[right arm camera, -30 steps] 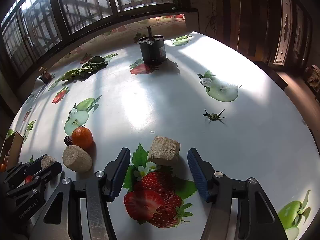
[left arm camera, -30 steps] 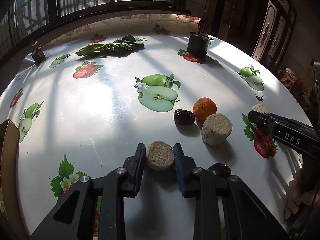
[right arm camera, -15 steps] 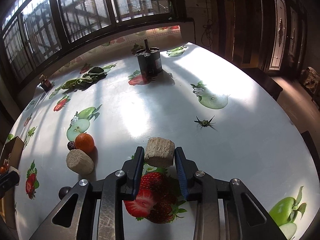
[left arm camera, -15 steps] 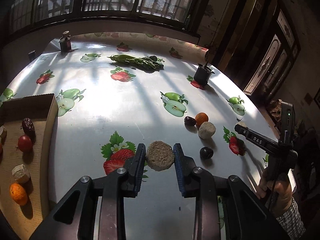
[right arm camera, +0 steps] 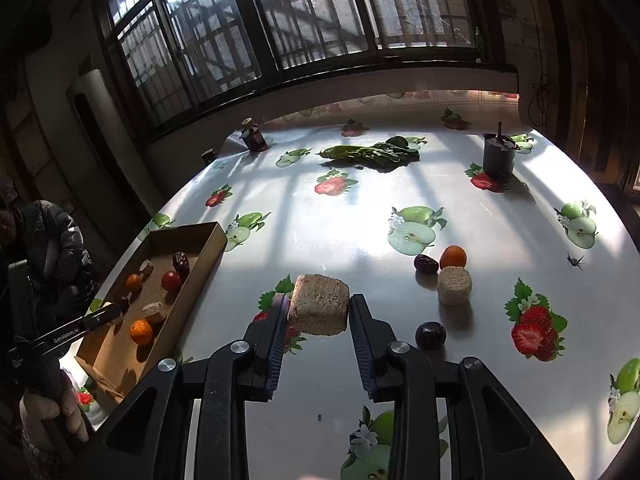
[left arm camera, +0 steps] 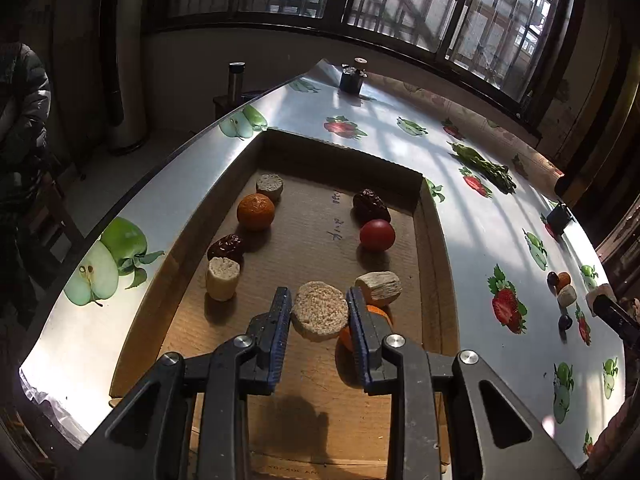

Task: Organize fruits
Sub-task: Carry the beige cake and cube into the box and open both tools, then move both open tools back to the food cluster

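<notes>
Left gripper [left arm camera: 319, 312] clamped on our tan disc [left arm camera: 320, 314] above the box [left arm camera: 430, 240], fruit lying inside, right gripper [right arm camera: 318, 312] clamped on our tan block [right arm camera: 319, 310] above the table [right arm camera: 340, 236], orange [right arm camera: 453, 257], date [right arm camera: 425, 263] and plum [right arm camera: 430, 335] on table.

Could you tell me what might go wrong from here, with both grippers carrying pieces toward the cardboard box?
1. The left gripper holds its round piece right above an orange and a beige chunk; dropped here, it may land on them.
2. The right gripper carries its block toward the box, where the left already works; they could collide.
</notes>
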{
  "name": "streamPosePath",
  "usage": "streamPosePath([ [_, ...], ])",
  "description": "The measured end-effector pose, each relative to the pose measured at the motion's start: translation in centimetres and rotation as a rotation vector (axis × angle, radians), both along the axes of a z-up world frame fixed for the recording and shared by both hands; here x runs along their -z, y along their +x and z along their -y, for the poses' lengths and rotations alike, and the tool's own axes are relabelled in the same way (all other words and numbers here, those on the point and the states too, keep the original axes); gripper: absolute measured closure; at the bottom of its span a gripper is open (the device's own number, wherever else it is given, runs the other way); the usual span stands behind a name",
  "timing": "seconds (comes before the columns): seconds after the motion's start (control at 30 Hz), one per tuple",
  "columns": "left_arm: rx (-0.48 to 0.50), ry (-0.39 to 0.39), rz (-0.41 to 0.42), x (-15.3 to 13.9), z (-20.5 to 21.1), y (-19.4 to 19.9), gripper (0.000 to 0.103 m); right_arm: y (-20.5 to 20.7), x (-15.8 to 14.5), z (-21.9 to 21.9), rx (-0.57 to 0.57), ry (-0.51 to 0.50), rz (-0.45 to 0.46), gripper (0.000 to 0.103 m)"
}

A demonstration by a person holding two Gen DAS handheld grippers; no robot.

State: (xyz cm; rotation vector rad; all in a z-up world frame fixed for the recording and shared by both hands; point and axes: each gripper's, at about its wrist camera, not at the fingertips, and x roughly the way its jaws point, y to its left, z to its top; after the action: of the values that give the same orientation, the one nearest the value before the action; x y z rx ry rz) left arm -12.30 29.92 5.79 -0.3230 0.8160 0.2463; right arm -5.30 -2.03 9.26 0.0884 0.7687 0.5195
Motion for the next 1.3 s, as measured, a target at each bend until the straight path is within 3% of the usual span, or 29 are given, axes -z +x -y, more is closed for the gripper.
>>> streamPosePath([
  [0.13,-0.033,0.021,-0.044,1.5,-2.3,-0.8,0.075,-2.3,1.1,-8.8,-0.193,-0.029,-0.018,0.069],
  [0.3,-0.053,0.007,-0.085,3.3,-3.8,-1.0,0.075,-4.2,3.4,-16.7,-0.348,-0.093,-0.052,0.069],
  [0.57,-0.042,-0.024,-0.071,3.5,-3.9,-1.1,0.074,-4.7,6.8,-21.8,-0.409,-0.185,-0.09,0.069],
  [0.77,-0.047,0.015,-0.045,2.0,-3.2,-1.5,0.059,-5.0,6.8,-22.3,-0.412,-0.197,-0.066,0.065],
  [0.83,-0.057,0.039,-0.031,1.2,-2.8,-1.8,0.049,-5.3,6.4,-22.1,-0.406,-0.195,-0.049,0.055],
  [0.93,-0.075,0.109,-0.018,-0.2,-1.8,-2.1,0.031,-5.7,5.3,-21.3,-0.397,-0.178,-0.027,0.054],
  [1.0,-0.07,0.16,-0.005,-1.1,-0.8,-2.2,0.026,-5.8,4.5,-20.4,-0.381,-0.166,-0.01,0.054],
  [1.3,0.0,0.249,0.022,-3.2,3.8,-1.9,0.024,-5.1,2.3,-13.6,-0.252,-0.102,0.006,0.044],
])
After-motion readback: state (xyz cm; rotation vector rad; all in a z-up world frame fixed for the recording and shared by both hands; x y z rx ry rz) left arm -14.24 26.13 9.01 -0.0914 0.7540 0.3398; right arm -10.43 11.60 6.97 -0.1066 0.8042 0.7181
